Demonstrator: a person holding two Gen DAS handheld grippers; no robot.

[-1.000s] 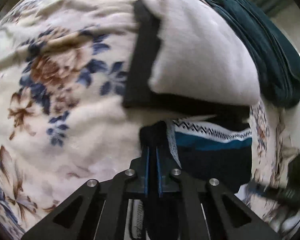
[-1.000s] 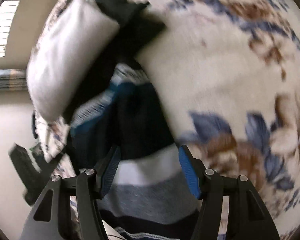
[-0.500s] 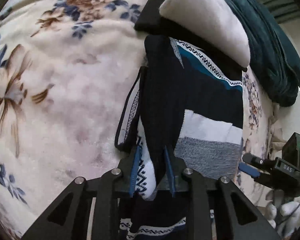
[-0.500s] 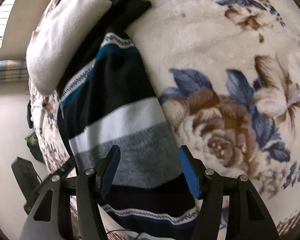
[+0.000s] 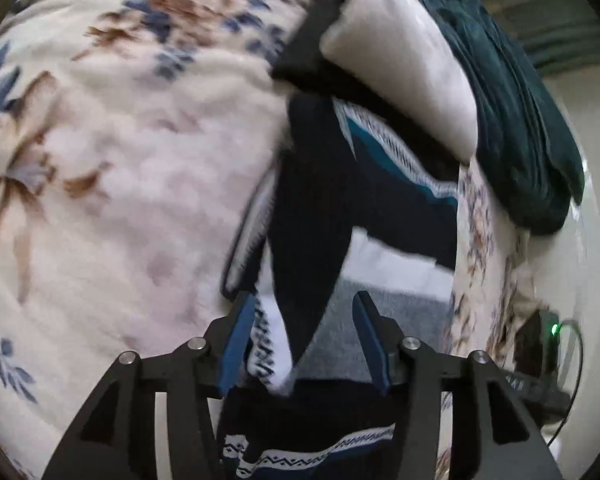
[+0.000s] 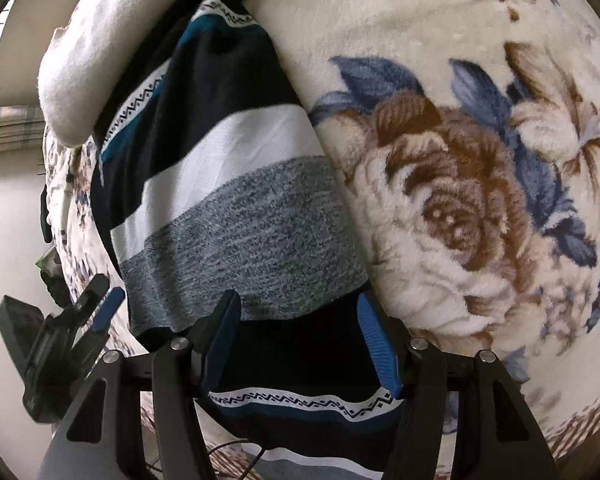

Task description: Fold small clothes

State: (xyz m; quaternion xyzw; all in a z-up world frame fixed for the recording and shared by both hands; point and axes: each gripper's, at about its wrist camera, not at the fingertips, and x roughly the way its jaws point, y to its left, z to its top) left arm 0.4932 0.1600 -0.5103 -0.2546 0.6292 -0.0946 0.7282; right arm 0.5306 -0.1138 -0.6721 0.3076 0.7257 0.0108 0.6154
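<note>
A small knit top (image 5: pixel 400 216) with navy, teal, white and grey stripes and zigzag trim lies on a floral blanket (image 5: pixel 120 200). My left gripper (image 5: pixel 304 340) hovers over its near part. Its jaws are opening, and a folded-over navy and white flap sits loose between them, clear of the right pad (image 5: pixel 370 340). In the right wrist view the same top (image 6: pixel 240 200) stretches away from me. My right gripper (image 6: pixel 298 336) stands open above the navy band, pressing on nothing. The left gripper (image 6: pixel 100 312) shows at that view's lower left.
A white folded cloth (image 5: pixel 400 60) on a black one (image 5: pixel 312 32) lies just beyond the top. A dark teal blanket (image 5: pixel 520 120) is heaped behind it at the bed's edge. The floral blanket (image 6: pixel 460 160) spreads wide to the right in the right wrist view.
My left gripper drew the top's edge back over itself toward me, then its jaws parted and let the flap go. My right gripper slid back along the top, still open.
</note>
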